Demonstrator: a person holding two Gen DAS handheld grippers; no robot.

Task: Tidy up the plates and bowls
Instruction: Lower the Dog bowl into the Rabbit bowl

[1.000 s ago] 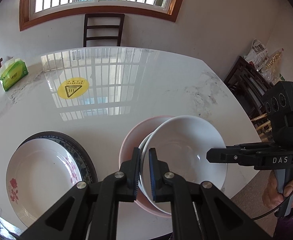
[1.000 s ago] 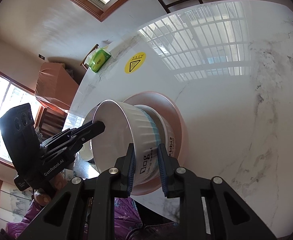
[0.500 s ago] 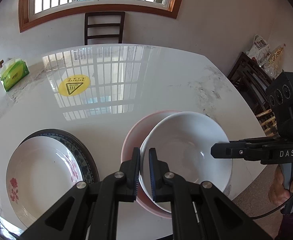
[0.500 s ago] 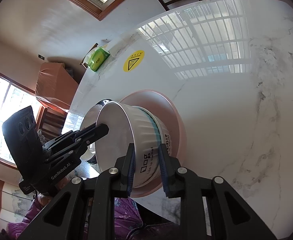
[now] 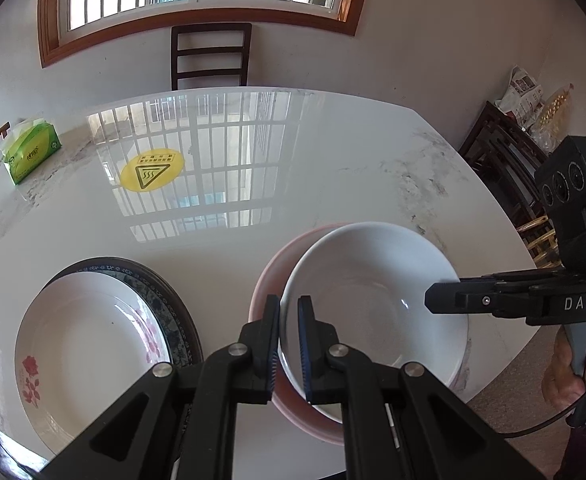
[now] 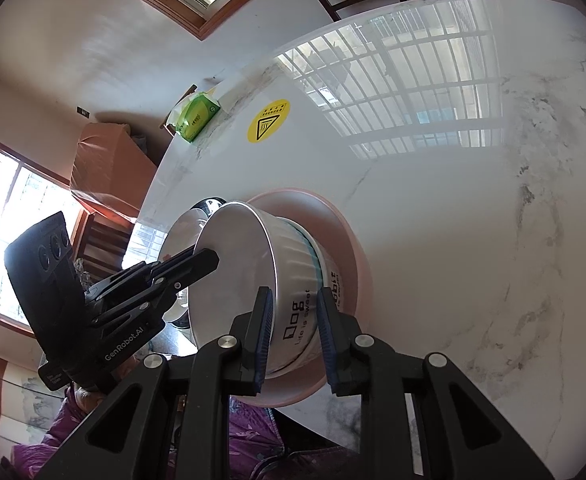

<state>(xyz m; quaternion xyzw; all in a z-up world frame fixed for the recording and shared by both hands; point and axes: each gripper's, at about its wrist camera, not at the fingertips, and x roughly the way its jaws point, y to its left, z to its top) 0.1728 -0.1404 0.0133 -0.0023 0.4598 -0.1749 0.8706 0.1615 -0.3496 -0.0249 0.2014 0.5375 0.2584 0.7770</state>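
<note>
While nested, white bowl (image 5: 377, 300) inside pink bowl (image 5: 269, 284)

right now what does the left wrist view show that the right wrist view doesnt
Only the left wrist view shows the white bowl's bare inside, and the floral plate lying whole on a dark patterned plate; from the right those are only a sliver behind the bowl.

Only the right wrist view shows the bowl's ribbed outer wall with its "Life is sweet" lettering, and a brown cabinet.

Both show the bowl above the pink plate, each set of tongs at its rim, the yellow sticker and the green tissue pack.
</note>
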